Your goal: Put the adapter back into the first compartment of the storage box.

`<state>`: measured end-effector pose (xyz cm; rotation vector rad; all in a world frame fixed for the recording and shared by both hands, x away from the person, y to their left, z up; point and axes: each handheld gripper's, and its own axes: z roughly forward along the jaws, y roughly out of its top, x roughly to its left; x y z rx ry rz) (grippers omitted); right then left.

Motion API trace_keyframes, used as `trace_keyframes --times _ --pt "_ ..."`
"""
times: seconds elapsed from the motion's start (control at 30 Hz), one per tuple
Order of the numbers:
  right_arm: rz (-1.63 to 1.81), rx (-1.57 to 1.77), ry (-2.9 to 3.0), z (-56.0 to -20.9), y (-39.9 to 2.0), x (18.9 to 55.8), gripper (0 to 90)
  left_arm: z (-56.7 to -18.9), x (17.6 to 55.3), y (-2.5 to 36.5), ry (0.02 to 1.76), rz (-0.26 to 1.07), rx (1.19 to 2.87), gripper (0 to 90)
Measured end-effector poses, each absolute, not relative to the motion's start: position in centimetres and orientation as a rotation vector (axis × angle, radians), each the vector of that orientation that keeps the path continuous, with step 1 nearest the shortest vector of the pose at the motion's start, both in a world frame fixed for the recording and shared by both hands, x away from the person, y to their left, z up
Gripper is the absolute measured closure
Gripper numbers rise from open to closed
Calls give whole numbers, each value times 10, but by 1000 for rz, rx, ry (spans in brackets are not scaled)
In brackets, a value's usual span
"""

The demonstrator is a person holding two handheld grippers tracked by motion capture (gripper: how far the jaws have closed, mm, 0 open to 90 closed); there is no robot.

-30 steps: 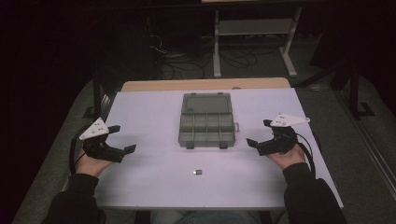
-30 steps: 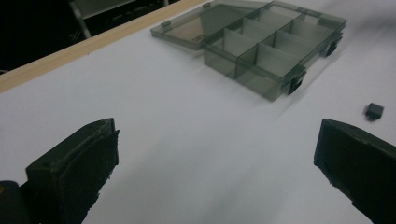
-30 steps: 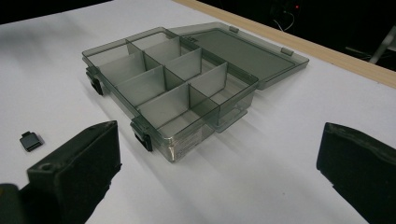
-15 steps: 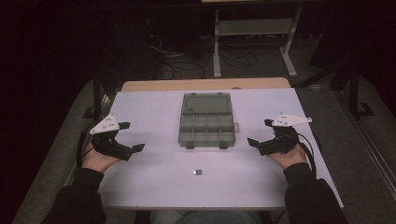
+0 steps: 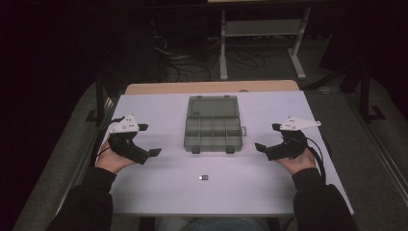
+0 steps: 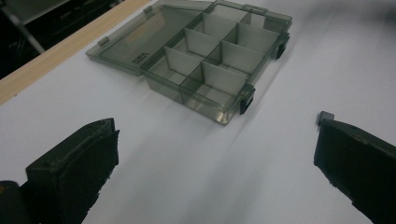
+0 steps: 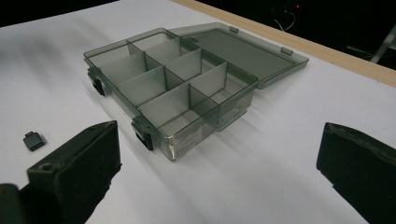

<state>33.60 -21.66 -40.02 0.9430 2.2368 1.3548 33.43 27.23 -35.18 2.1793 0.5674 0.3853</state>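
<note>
A smoky translucent compartment box [image 5: 212,126] lies at the table's middle, its lid folded open toward the far side; its compartments look empty. A tiny dark block [image 5: 204,177] lies on the white top in front of it. My left gripper [image 5: 149,140] hovers left of the box, open wide and holding nothing. Right of the box, my right gripper [image 5: 267,137] is open and holds nothing too. The left gripper view has the box [image 6: 205,60] ahead and the block [image 6: 324,115] at its right jaw's tip. The right gripper view has the box [image 7: 173,88] ahead and the block [image 7: 34,140] at far left.
The white tabletop [image 5: 159,192] has a wooden strip [image 5: 211,87] along its far edge. Beyond it are a metal stand [image 5: 260,29] and cables [image 5: 187,67] on the dark floor. Bare table lies between the grippers and the near edge.
My left gripper has moved inward, to the right and a little nearer the box. The right gripper has hardly moved. The box and the block stay put.
</note>
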Motion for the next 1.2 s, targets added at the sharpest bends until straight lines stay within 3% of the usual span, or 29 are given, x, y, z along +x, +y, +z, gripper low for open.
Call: trace_keyframes --times 1.2 --pt "1342 931 2263 -402 -214 336 0 -361 340 191 365 253 2319 0"
